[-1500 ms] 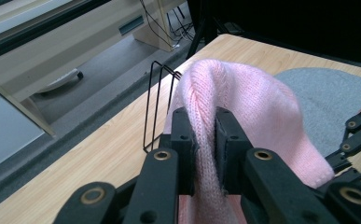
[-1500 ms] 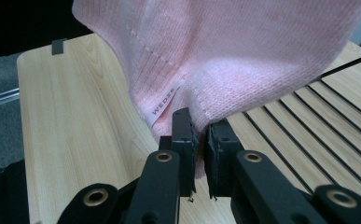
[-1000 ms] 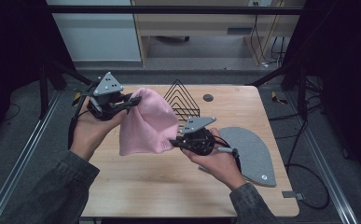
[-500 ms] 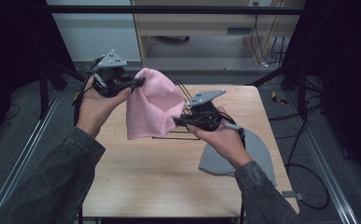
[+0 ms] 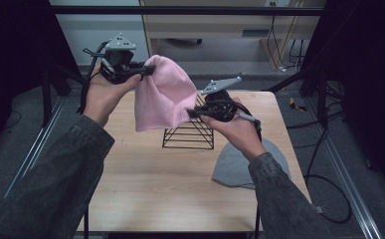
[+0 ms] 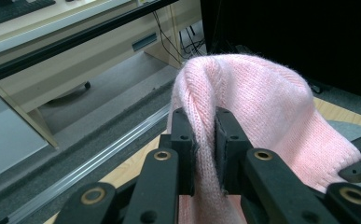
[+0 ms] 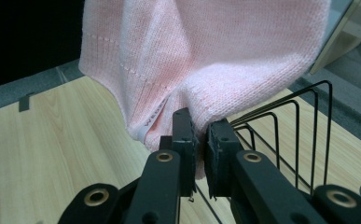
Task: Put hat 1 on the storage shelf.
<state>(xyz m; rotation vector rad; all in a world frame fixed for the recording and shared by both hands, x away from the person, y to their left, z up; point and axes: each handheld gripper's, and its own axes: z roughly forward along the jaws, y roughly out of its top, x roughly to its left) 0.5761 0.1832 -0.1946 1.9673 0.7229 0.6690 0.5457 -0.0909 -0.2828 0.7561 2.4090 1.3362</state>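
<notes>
— Pink knitted wool hat (image 5: 162,97) held in the air above the pale wooden counter (image 5: 150,174), over the black wire rack (image 5: 189,134) near twelve o'clock?

— Yes. Left gripper (image 5: 145,71) clamped on the crown fold at ten o'clock, right gripper (image 5: 194,113) pinching the hem at two o'clock; both jaws closed on knit.

— Best handling, probably?

— Even tension, no tugging apart; opening lowered squarely over the rack's peak. Grey felt-like hat (image 5: 240,167) lying flat at four o'clock, well clear.
</notes>
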